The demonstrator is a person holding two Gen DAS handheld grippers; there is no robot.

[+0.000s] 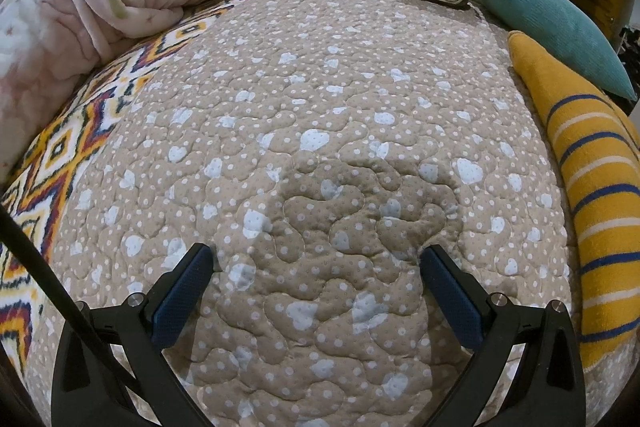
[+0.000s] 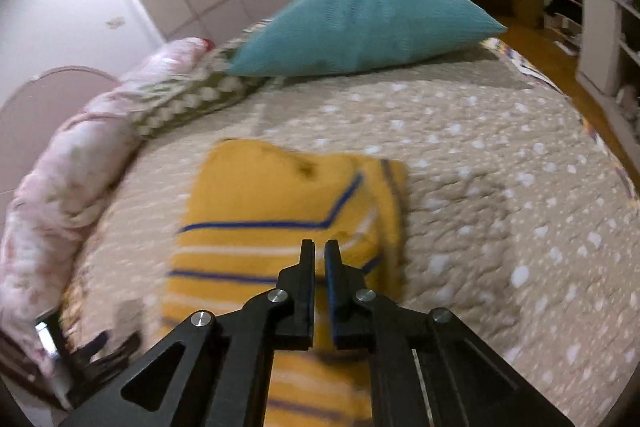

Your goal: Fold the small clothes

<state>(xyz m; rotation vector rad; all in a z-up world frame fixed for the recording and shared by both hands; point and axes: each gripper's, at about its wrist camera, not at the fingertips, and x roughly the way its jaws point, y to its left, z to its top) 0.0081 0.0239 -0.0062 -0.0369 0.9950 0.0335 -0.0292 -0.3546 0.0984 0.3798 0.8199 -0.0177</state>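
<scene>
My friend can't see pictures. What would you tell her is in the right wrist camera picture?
A yellow striped garment lies partly folded on a beige dotted quilt, with the black right gripper above it, jaws nearly closed and empty. Behind it a teal cushion rests on the bed, beside an olive patterned bolster and a rolled pink blanket. The picture is blurry.

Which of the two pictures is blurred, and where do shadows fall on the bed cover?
Left wrist view: sharp, only fisheye bending at the edges; a soft dark shadow lies on the beige quilted bed cover just ahead of the open left tool. Right wrist view: smeared by motion, so the folded yellow striped knit garment and teal cushion look soft.
</scene>
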